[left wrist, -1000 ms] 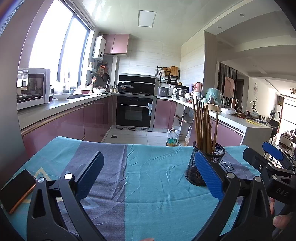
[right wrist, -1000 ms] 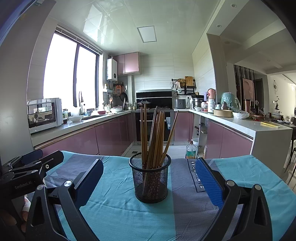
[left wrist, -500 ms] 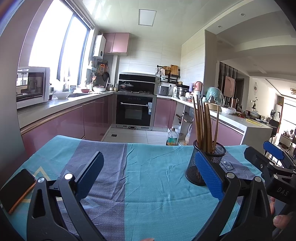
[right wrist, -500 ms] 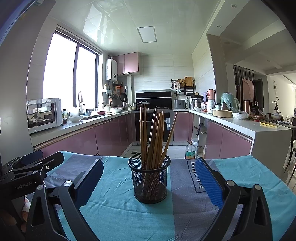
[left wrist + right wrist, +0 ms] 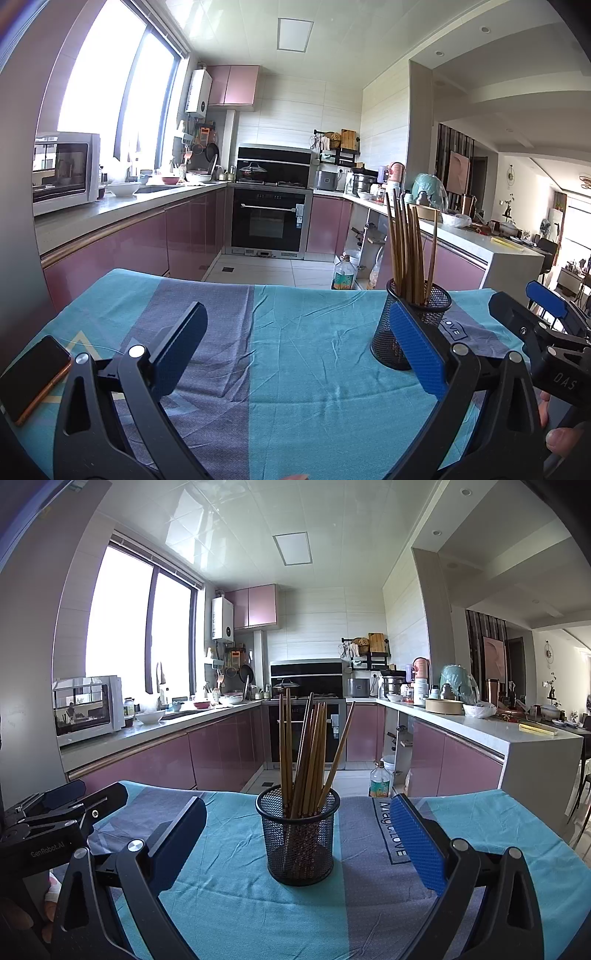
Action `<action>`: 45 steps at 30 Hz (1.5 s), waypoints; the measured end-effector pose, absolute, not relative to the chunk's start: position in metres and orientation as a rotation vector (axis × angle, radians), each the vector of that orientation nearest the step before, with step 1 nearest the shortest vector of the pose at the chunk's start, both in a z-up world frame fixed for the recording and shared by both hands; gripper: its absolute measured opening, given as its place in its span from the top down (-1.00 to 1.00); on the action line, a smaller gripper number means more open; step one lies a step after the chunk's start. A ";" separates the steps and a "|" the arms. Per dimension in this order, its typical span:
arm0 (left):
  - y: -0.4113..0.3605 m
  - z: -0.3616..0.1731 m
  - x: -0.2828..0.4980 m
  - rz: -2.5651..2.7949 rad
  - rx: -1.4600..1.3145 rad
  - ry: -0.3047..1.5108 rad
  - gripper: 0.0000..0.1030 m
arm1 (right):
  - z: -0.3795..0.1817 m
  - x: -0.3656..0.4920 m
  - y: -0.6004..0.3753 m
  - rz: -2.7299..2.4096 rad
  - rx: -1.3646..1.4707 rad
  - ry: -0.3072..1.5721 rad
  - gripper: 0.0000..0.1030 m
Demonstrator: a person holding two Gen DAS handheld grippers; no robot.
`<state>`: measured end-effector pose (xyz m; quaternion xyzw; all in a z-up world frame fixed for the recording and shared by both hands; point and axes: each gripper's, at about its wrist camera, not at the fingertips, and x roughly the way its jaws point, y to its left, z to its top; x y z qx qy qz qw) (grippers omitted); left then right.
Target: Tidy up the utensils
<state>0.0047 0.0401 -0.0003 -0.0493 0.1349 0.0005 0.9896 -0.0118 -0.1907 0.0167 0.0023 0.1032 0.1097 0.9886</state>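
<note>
A black mesh holder (image 5: 298,836) stands upright on the teal and grey tablecloth (image 5: 236,908), with several brown chopsticks (image 5: 308,753) standing in it. My right gripper (image 5: 297,834) is open and empty, its blue pads on either side of the holder, apart from it. In the left wrist view the holder (image 5: 408,326) is at the right, partly behind the right pad. My left gripper (image 5: 295,343) is open and empty over the cloth (image 5: 295,387). The right gripper (image 5: 543,325) shows at the far right there, and the left gripper (image 5: 70,805) at the left of the right wrist view.
A dark phone in an orange case (image 5: 31,376) lies at the table's left edge. Beyond the table's far edge are pink kitchen cabinets (image 5: 184,236), an oven (image 5: 269,221) and a plastic bottle (image 5: 379,782) on the floor.
Both views have shifted only slightly. The grippers stay open and the holder has not moved.
</note>
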 end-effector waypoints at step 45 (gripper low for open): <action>0.041 -0.005 0.004 -0.006 -0.098 0.278 -0.89 | 0.017 -0.012 -0.188 0.220 0.008 0.210 -0.87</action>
